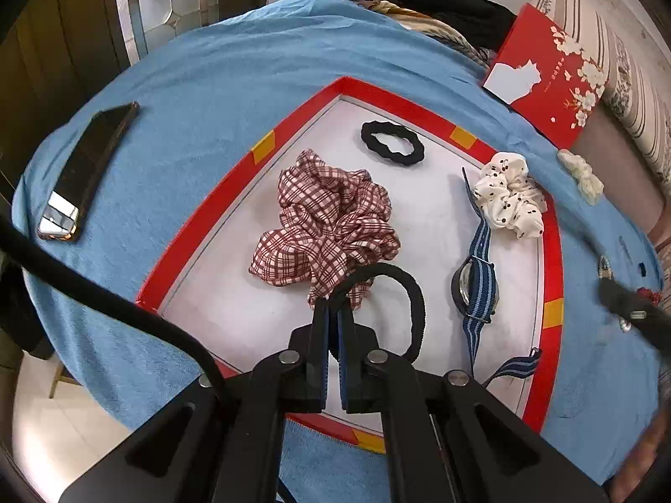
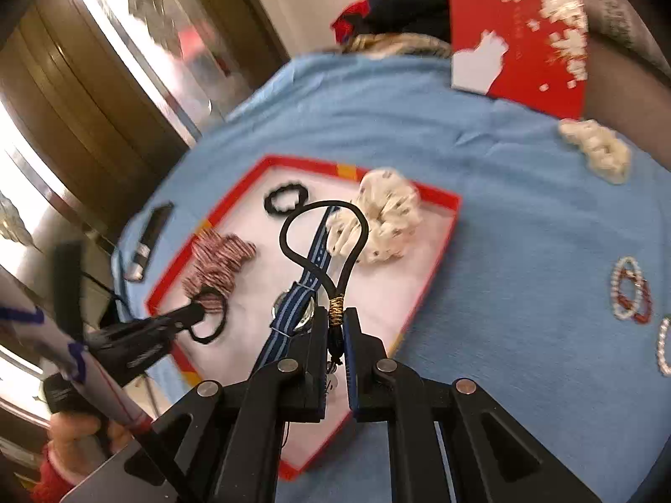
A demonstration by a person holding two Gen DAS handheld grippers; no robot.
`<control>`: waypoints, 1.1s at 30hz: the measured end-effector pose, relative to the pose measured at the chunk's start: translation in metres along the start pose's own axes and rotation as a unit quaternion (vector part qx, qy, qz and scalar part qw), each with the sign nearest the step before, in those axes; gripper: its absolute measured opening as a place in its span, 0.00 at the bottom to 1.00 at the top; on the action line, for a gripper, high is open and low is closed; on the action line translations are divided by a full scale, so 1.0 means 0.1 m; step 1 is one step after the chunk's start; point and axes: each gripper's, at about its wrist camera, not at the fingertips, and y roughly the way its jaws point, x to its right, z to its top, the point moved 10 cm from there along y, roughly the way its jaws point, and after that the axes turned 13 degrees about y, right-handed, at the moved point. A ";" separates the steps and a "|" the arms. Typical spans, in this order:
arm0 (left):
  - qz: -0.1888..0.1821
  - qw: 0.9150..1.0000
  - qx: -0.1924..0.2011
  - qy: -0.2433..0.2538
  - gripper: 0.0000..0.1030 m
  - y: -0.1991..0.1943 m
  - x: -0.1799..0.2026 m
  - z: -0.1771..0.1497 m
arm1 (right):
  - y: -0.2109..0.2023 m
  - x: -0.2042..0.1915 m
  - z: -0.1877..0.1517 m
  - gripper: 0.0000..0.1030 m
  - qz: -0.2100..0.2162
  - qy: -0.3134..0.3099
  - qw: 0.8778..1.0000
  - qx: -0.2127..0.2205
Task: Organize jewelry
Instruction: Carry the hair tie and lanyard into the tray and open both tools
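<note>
Left wrist view: our left gripper (image 1: 333, 308) pinches a black hair tie (image 1: 413, 302) over the red tray (image 1: 209, 205); our right gripper (image 2: 335, 322) clamps a gold-wrapped black cord loop (image 2: 325, 230) above it.

A red-rimmed tray (image 1: 201, 226) with a white floor holds a plaid scrunchie (image 1: 327, 222), a small black hair tie (image 1: 392, 143), a striped-strap watch (image 1: 476, 285) and a spotted white scrunchie (image 1: 509, 197) lying against its rim.

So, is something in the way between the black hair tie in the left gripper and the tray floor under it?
Partly: the plaid scrunchie lies just beyond the hair tie; bare tray floor shows beside it.
</note>
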 end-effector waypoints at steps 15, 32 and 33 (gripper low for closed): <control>0.005 0.996 0.077 -0.035 0.26 -0.59 -0.07 0.09 | 0.02 -0.05 0.00 0.53 -0.071 -0.065 0.995 0.027; 0.053 0.986 0.091 -0.130 0.31 -0.80 -0.46 -0.40 | 0.70 -0.53 -0.38 0.53 -0.116 -0.117 0.986 -0.030; 0.051 0.986 0.091 -0.132 0.31 -0.79 -0.46 -0.41 | 0.75 -0.52 -0.37 0.52 -0.129 -0.118 0.984 -0.030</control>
